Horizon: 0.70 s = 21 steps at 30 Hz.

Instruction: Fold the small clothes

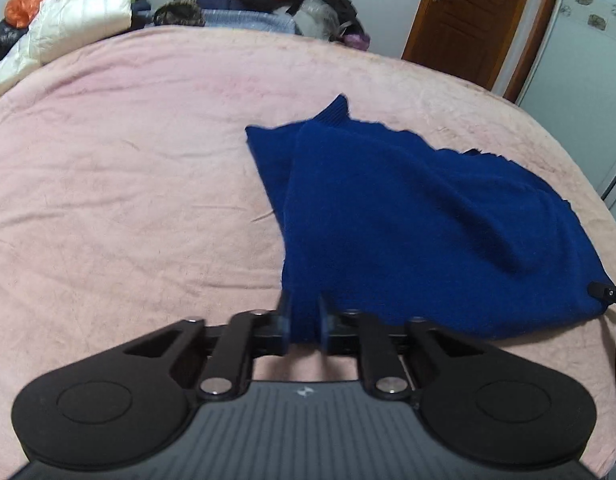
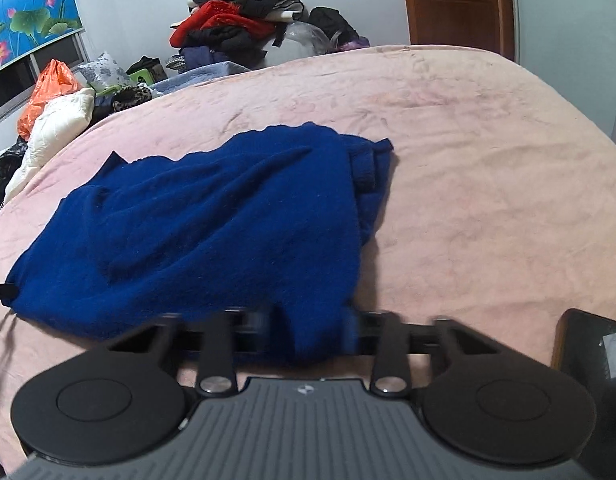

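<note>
A dark blue knit sweater (image 1: 420,216) lies partly folded on the pink bedspread (image 1: 128,160), and it also shows in the right wrist view (image 2: 204,232). My left gripper (image 1: 304,324) is shut on the sweater's near left corner. My right gripper (image 2: 316,332) is shut on the sweater's near right corner; its fingers are blurred. The right gripper's tip shows at the sweater's right edge in the left wrist view (image 1: 606,292). A ribbed cuff (image 1: 336,110) sticks out at the far edge.
A heap of clothes (image 2: 244,28) and a white quilt (image 1: 80,16) with an orange bag (image 2: 52,84) lie past the bed's far edge. A brown door (image 1: 476,20) stands at the far right. A dark box (image 2: 592,352) sits at the near right.
</note>
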Each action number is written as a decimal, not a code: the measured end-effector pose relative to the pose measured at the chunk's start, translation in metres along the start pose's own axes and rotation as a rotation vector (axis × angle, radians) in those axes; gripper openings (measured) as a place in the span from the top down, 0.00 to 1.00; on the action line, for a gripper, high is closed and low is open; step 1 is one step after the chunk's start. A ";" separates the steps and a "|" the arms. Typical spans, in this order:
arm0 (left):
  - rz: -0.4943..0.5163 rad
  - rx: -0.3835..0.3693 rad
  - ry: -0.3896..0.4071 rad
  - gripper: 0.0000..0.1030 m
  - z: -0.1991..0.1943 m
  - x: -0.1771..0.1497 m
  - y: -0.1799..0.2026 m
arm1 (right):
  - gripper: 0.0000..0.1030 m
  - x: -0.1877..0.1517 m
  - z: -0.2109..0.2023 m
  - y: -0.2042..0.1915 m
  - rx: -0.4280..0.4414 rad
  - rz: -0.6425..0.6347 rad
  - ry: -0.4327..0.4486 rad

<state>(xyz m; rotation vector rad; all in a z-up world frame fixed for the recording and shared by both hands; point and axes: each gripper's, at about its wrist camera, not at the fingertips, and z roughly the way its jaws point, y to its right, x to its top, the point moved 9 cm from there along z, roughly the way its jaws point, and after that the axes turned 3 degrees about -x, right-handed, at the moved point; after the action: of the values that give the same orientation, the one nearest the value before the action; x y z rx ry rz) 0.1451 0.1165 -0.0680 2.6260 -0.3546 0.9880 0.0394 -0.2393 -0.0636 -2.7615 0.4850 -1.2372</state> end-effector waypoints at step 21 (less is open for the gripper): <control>0.125 0.040 0.067 0.99 -0.031 0.000 0.005 | 0.35 0.020 -0.045 -0.007 -0.147 -0.104 0.174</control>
<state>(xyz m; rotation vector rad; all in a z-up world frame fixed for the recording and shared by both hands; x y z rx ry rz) 0.1244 0.1235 -0.0448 2.6252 -0.4932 1.1313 0.0205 -0.2360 -0.0173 -2.8455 0.4688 -1.5348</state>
